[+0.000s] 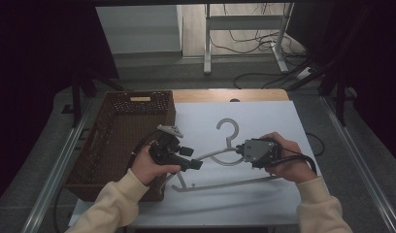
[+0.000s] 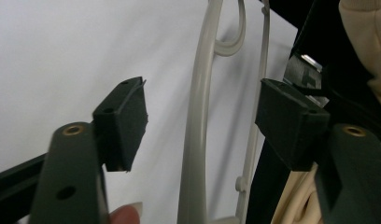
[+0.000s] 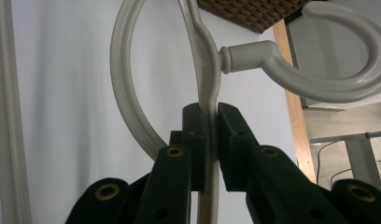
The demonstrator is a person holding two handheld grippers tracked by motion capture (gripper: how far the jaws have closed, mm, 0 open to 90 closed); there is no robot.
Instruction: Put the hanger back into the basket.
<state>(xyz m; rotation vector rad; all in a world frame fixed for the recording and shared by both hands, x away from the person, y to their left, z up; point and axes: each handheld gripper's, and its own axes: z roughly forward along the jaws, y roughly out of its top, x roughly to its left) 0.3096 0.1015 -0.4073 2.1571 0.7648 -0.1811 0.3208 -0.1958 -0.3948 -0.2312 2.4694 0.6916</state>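
While the right claw (image 3: pixel 209 140) clamped the grey hanger (image 1: pixel 225 160) just below its hook, the left claw (image 2: pixel 202 126) stood wide astride one hanger arm. Hanger lay mid-tabletop (image 1: pixel 264 116), with the brown basket (image 1: pixel 118 141) at its 9 o'clock.

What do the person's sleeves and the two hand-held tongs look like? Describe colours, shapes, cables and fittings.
Both forearms wear cream long sleeves. The left tongs are black, with blocky flat pads, brass-coloured eyelets on the arms and a grey three-cornered plate on top. The right tongs have a black body with a grey panel, the same black arms and brass eyelets, and a black cable looping behind.
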